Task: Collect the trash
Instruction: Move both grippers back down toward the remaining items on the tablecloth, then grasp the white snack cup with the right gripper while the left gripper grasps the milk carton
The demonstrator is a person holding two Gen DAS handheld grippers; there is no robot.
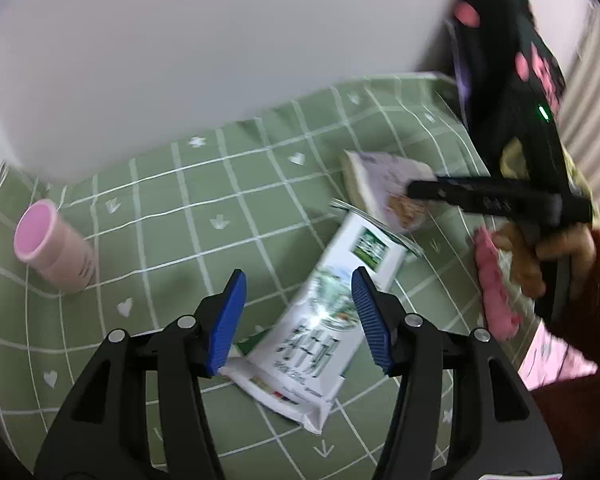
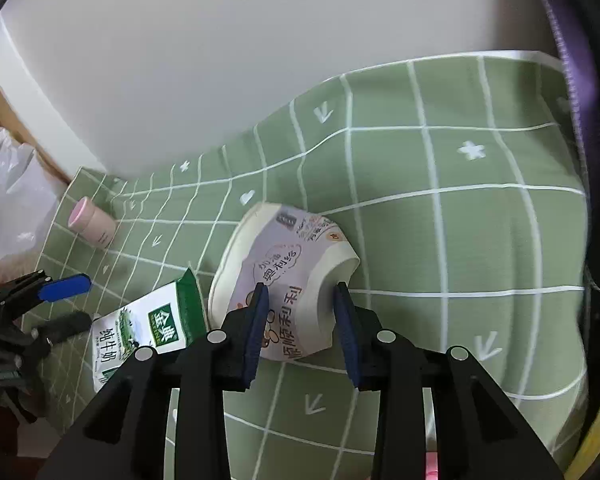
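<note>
the right gripper (image 2: 302, 316) pinches the light, crushable paper cup (image 2: 288, 280) at its waist. the left gripper (image 1: 298, 320) hangs open over the flattened milk carton (image 1: 320, 320); its near flat end looks best to grab.

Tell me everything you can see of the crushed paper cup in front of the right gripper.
The crushed paper cup is white with pale purple print, Chinese characters and a cartoon figure. It looks like thin card, dented and flattened, lying on its side on the green checked tablecloth, its rim toward the left. The milk carton lies close beside it. The right gripper straddles its lower part, blue pads at either side; whether they press is unclear.
</note>
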